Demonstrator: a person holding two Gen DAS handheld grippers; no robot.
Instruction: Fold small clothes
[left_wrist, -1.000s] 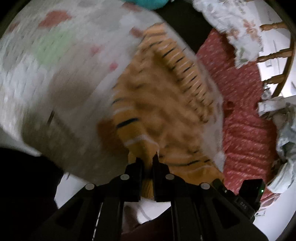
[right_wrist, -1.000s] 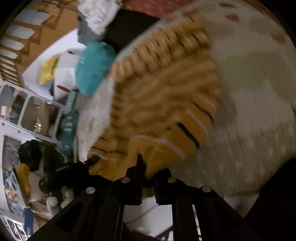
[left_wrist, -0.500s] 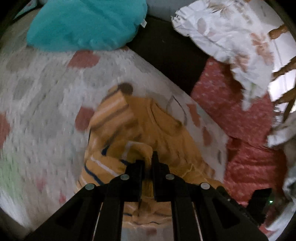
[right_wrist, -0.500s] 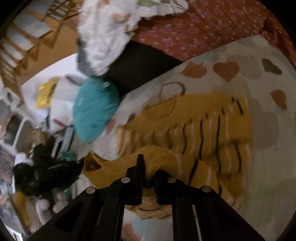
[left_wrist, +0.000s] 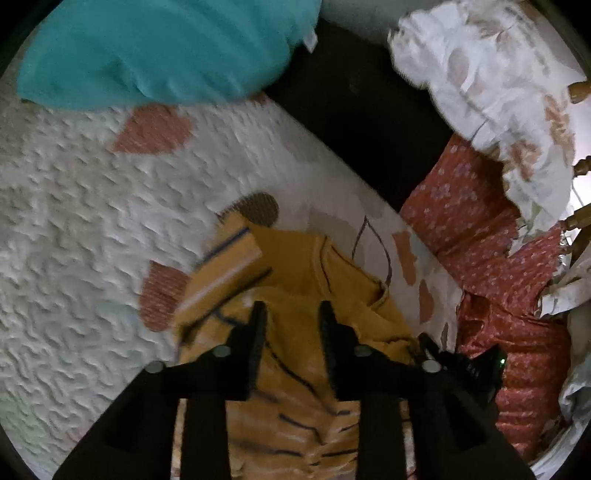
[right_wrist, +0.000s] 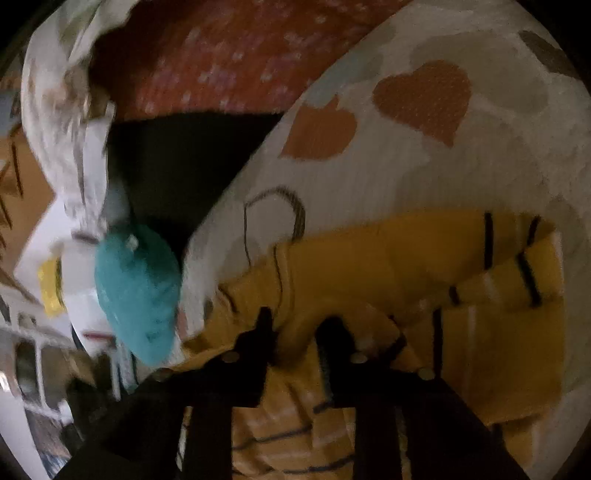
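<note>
A small mustard-yellow garment with dark and white stripes lies folded over on a white heart-patterned blanket. My left gripper is open just above the folded cloth, holding nothing. In the right wrist view the same garment lies on the blanket. My right gripper is open over the garment's neck end, holding nothing. A striped sleeve lies folded across the body at the right.
A teal cushion sits at the blanket's far edge and shows in the right wrist view. A red flowered cloth and a white leaf-print cloth lie to the right. A dark gap lies between them.
Both grippers carried the garment's lower edge up over its body, laid it down near the neck, and opened. The garment now lies folded in half.
</note>
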